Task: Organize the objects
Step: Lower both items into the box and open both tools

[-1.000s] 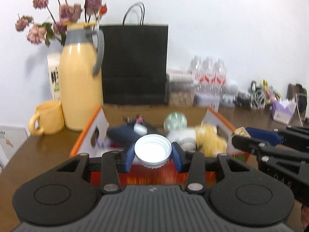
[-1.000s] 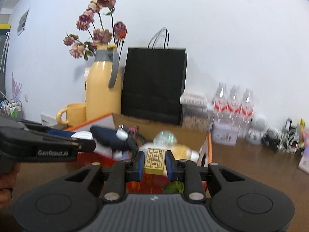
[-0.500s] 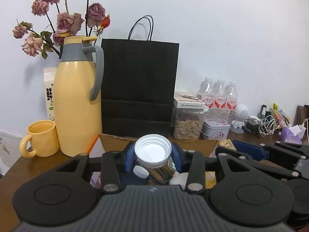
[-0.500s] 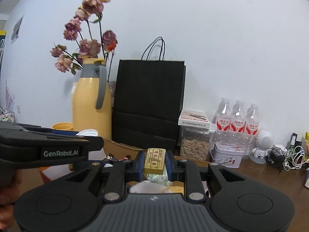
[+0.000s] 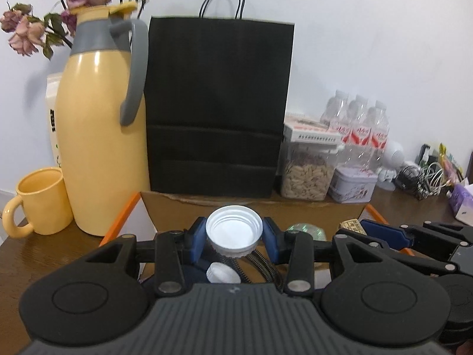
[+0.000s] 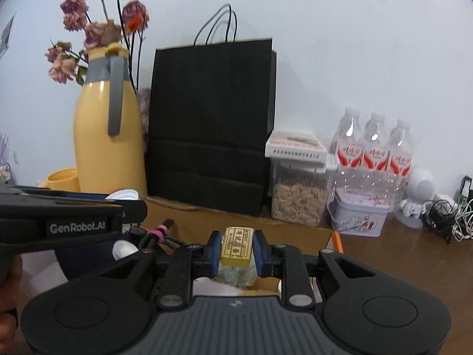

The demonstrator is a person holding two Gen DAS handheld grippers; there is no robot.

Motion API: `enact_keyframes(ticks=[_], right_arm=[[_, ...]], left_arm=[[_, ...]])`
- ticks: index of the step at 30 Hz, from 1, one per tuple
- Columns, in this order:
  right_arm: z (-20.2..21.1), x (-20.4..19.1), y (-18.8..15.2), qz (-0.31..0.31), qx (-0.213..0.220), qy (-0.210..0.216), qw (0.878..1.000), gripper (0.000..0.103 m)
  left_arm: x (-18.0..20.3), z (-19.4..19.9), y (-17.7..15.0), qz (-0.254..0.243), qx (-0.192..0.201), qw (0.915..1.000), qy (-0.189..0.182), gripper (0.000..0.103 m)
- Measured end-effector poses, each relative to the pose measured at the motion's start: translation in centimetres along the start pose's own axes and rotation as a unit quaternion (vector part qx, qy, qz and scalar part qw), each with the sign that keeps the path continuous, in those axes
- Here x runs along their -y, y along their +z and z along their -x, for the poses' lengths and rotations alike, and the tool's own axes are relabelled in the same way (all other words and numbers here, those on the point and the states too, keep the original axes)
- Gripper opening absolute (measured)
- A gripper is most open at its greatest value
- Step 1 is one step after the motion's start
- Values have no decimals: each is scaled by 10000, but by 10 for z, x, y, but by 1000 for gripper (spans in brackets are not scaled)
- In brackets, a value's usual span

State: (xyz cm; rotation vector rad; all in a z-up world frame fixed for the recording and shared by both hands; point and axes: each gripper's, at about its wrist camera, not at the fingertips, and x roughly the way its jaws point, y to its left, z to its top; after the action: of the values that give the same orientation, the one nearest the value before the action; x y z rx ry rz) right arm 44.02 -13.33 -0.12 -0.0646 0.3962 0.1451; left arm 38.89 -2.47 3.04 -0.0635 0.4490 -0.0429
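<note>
Left fingers [image 5: 234, 235] pinch a white cap [image 5: 234, 230], right fingers [image 6: 238, 250] pinch a gold bar [image 6: 238, 247], both over the box [image 5: 251, 207], likely for dropping in.

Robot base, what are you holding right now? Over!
Left gripper shut on white cap. Right gripper shut on gold block. Both over cardboard box. Nothing blocking.

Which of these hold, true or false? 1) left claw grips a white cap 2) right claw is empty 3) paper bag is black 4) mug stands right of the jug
1) The left claw grips a white cap: true.
2) The right claw is empty: false, it is shut on a gold block.
3) The paper bag is black: true.
4) The mug stands right of the jug: false, it stands to its left.
</note>
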Motion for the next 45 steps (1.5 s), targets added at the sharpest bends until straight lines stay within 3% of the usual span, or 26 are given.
enact_keyframes(ticks=[5, 16, 17, 18, 19, 20, 22, 45], right_arm=[[-8, 2, -6, -25, -218, -13, 9998, 22], [-8, 2, -9, 3, -321, -60, 9995, 23], [-7, 3, -10, -4, -325, -73, 9994, 31], [-6, 3, -10, -20, -328, -69, 9994, 38], [-6, 4, -9, -43, -319, -67, 9995, 60], [-5, 5, -9, -61, -297, -75, 9995, 86], [0, 6, -9, -92, -172, -68, 9998, 99], [16, 6, -6, -94, -22, -195, 9998, 103]], left_arm=[[-3, -9, -5, -12, -197, 9998, 16, 41], [-2, -7, -7, -81, -221, 9997, 28, 44], [-3, -6, -7, -68, -206, 9998, 38, 54], [-3, -5, -7, -48, -175, 9998, 51, 71], [-4, -4, -6, -15, -120, 9999, 76, 84], [-5, -2, -6, 18, -39, 9999, 136, 103], [-5, 3, -6, 17, 199, 9993, 318, 103], [-10, 17, -4, 142, 258, 9987, 412, 103]])
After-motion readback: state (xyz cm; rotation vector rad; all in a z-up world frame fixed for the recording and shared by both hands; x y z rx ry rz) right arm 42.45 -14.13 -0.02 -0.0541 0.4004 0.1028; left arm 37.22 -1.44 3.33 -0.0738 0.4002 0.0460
